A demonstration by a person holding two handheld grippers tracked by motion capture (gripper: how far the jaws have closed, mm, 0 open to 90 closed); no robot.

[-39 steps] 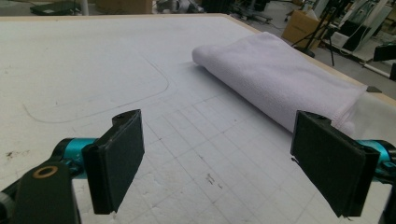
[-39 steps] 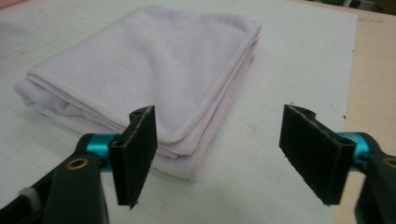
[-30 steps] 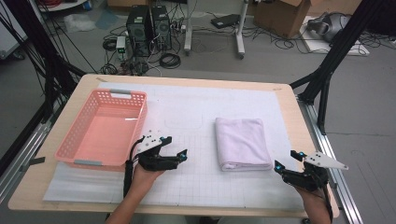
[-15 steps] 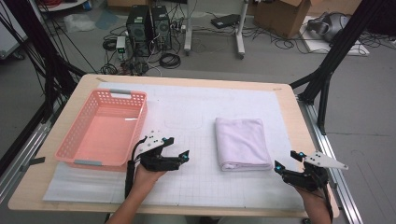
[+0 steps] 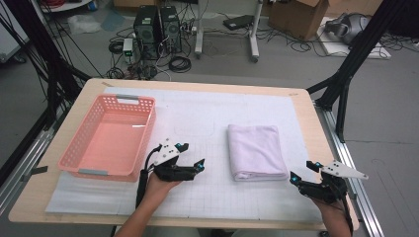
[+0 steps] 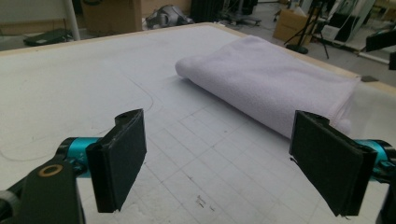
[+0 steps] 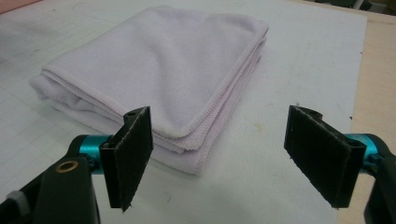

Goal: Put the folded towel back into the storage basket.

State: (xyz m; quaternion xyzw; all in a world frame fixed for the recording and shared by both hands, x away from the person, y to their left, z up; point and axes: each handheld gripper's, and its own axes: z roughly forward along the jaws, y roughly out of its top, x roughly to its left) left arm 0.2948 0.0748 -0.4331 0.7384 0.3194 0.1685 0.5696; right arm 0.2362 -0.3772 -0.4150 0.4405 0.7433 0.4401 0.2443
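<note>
Folded towel (image 5: 257, 150) lies flat mid-table, right of the basket (image 5: 109, 138), and nothing's been picked up yet. Left gripper (image 5: 191, 159) and right gripper (image 5: 302, 172) flank it, jaws spread wide, empty. The grasp and the move are all ahead, by my read.

towel's (image 6: 275, 88) far end cut off at right.

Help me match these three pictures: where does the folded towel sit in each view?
High view: towel lies right of centre on the white mat, between the two tools.
Left gripper view: upper right, beyond the open jaws.
Right gripper view: upper left to centre, its near corner just beyond the jaws.
Shared landmark: the mat's grid lines under the towel.
</note>
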